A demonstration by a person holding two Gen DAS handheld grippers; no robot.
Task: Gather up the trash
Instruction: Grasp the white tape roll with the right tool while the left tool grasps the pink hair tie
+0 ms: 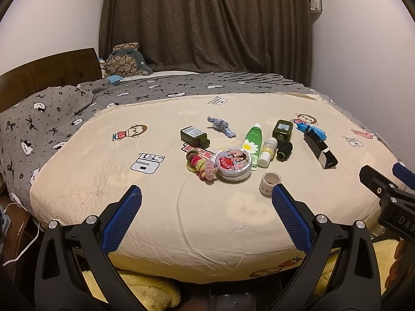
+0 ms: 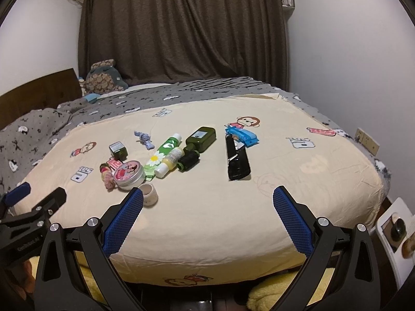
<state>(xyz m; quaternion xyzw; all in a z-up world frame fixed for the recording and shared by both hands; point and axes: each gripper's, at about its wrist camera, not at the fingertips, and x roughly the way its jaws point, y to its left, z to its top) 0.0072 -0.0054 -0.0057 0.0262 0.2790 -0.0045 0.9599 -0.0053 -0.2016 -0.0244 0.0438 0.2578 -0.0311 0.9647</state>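
Here, both grippers were held over the near edge of a bed [image 1: 207, 207] covered by a cream cartoon-print sheet. The left gripper [image 1: 206, 199] was spread wide with nothing between its blue pads, and the right gripper [image 2: 208, 199] was likewise spread wide and empty.

The items to be collected were laid in a loose cluster on the sheet, well ahead of both grippers. A small roll of tape [image 1: 269, 182] was set nearest, just beside the left gripper's right fingertip in the left wrist view. Behind it a round tin [image 1: 234, 165] with a red cartoon lid was seen, touched on its left by a bunch of coloured hair ties [image 1: 201, 167]. A green tube [image 1: 253, 142] with a daisy print was laid beside a small yellow bottle [image 1: 268, 151] with a white cap, and a dark green bottle [image 1: 284, 136] with a black cap was placed just right of those. A second dark green bottle [image 1: 194, 136] was laid to the left, with a crumpled blue-grey scrap [image 1: 220, 127], possibly cloth, behind it. Farther right a long black box [image 2: 237, 160] was stretched out, its far end touching a blue object [image 2: 243, 134] that could not be identified.

A grey patterned blanket [image 1: 52, 119], a stuffed toy [image 1: 127, 61] and a brown curtain [image 1: 205, 20] were seen beyond.
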